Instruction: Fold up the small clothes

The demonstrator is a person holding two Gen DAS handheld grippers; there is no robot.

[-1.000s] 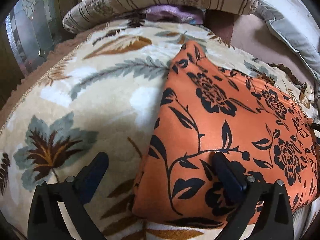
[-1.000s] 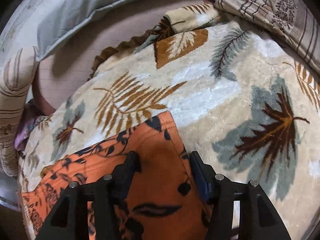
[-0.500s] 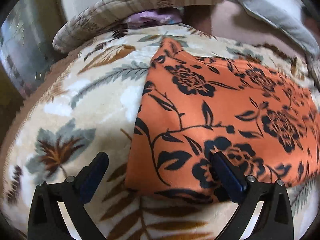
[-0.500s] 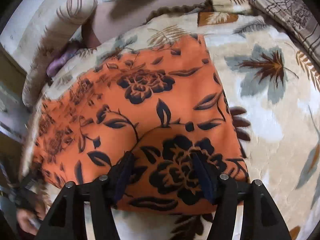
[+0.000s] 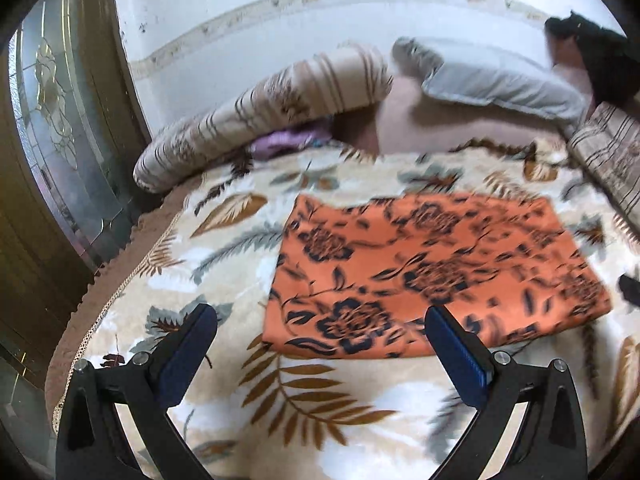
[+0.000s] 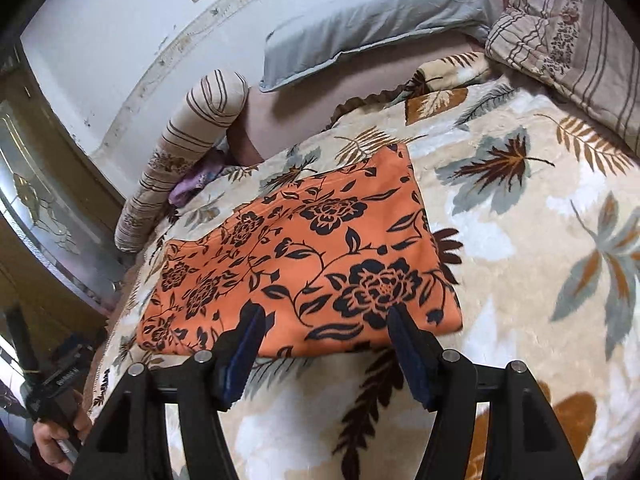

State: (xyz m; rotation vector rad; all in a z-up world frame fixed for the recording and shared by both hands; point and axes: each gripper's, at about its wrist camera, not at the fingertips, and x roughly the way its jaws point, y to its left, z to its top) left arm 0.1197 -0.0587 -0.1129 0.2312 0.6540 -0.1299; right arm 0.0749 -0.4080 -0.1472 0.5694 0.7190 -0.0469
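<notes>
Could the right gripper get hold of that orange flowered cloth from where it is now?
Probably yes: the orange cloth lies flat just ahead of the right gripper, whose fingers are opening, with nothing in between.

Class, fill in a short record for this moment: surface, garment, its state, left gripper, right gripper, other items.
surface: leaf-print blanket
garment: orange floral cloth
state: folded flat into a rectangle, lying free on the blanket
left gripper: open, nothing between the jaws
right gripper: jaws opening, above the cloth's near edge, not gripping it
other items: grey pillow, striped pillow, striped bolster
</notes>
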